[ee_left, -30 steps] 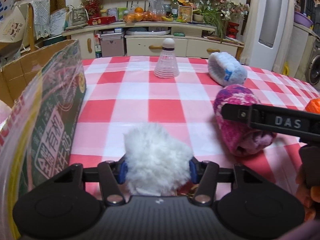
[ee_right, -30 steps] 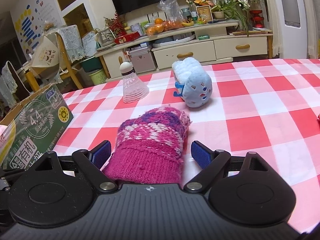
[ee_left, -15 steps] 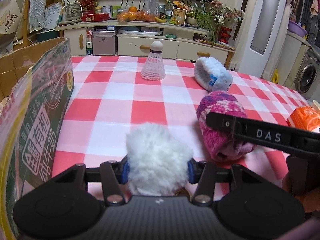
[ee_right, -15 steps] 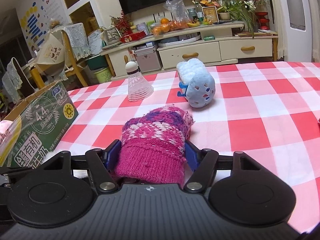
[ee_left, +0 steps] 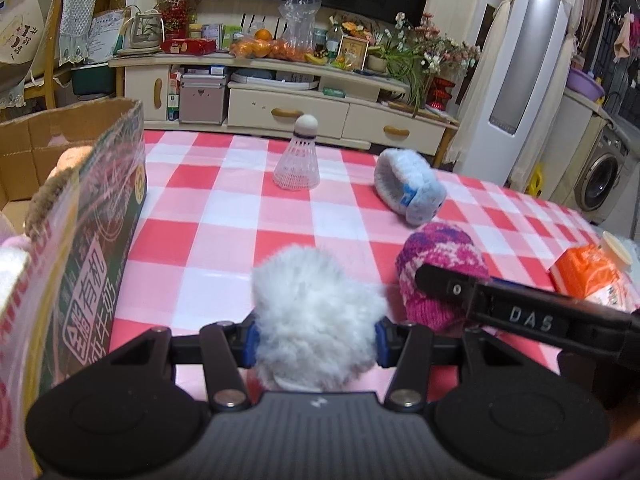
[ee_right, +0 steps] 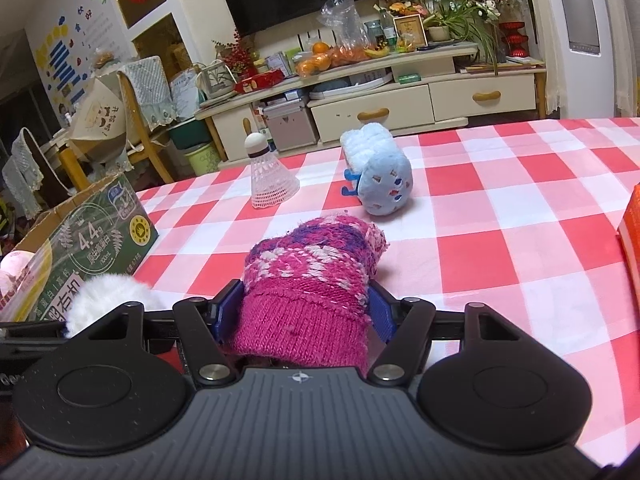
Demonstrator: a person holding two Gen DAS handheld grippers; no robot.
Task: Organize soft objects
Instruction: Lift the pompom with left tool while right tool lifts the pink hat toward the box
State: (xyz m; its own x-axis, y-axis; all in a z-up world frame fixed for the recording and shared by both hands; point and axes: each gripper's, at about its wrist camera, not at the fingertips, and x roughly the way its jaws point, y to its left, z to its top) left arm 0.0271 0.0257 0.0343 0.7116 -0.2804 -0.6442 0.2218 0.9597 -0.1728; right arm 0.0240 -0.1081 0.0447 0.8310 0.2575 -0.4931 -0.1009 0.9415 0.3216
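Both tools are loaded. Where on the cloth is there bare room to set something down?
Widest bare patch: the checked cloth right of the blue plush, up to the orange pack. A smaller one lies between the carton, the shuttlecock and the white fluff. Crowded: near edge, around the pink knit.
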